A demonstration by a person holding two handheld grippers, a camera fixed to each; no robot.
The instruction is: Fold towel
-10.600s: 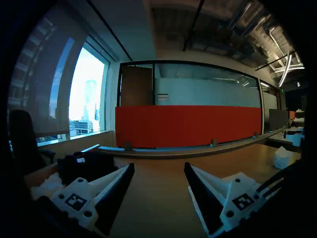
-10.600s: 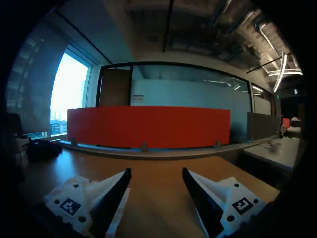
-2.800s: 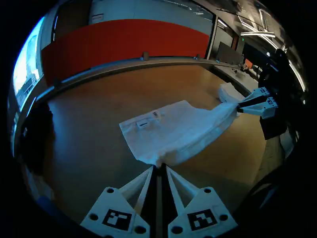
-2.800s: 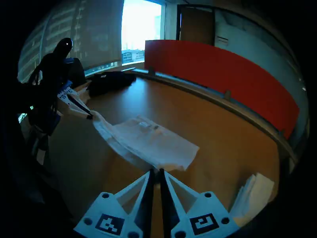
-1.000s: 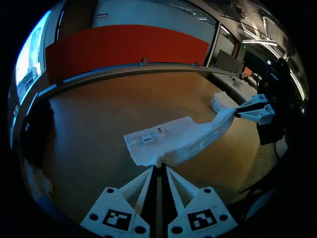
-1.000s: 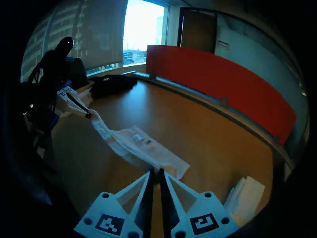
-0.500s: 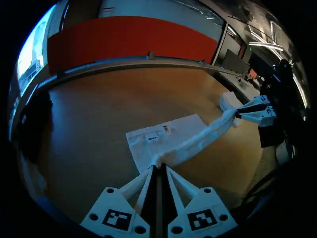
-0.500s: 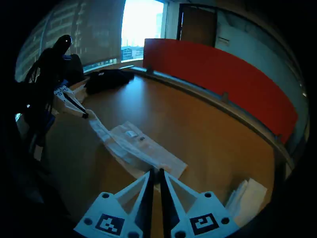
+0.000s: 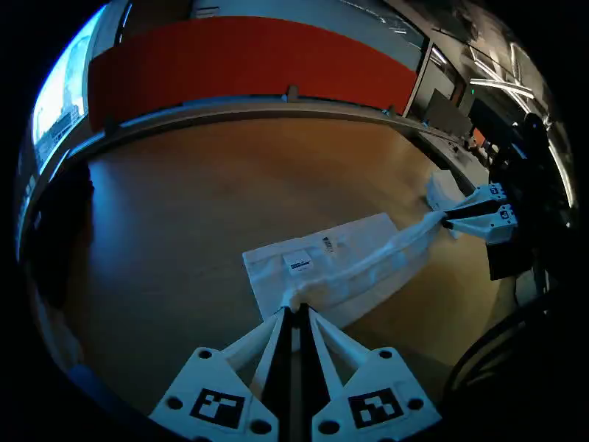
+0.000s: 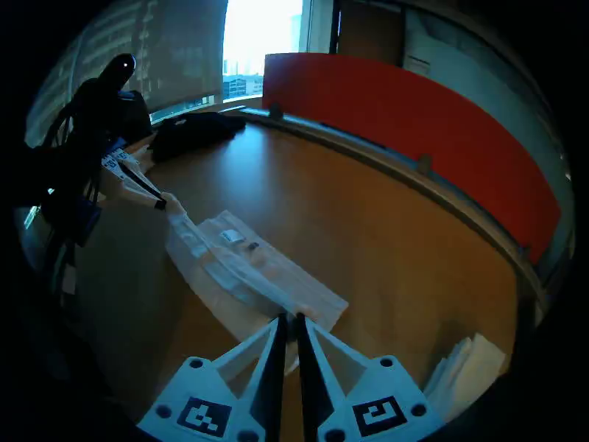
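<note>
The white towel [image 9: 346, 258] lies on the wooden surface [image 9: 206, 191], on the near side of the red partition [image 9: 243, 59] and well apart from it, with a wide stretch of bare wood between the two. Its far part lies flat, showing two small labels, and its long edges run roughly along the partition's line. The edge farthest from the partition is lifted into a bunched ridge, stretched between the two tools. The left hand-held gripper [image 9: 296, 308] is clenched on one end of that ridge, both fingers pressed together with the cloth gathered at their tips. The right hand-held gripper [image 9: 445, 219], clamped tight as well, pinches the other end; in the right gripper view the cloth meets its closed fingertips. A stack of folded cloths [image 10: 460, 376] sits on the surface about as far from the partition as the towel, off its right-gripper end. A dark bag [image 10: 195, 129] rests close to the partition's window end.
</note>
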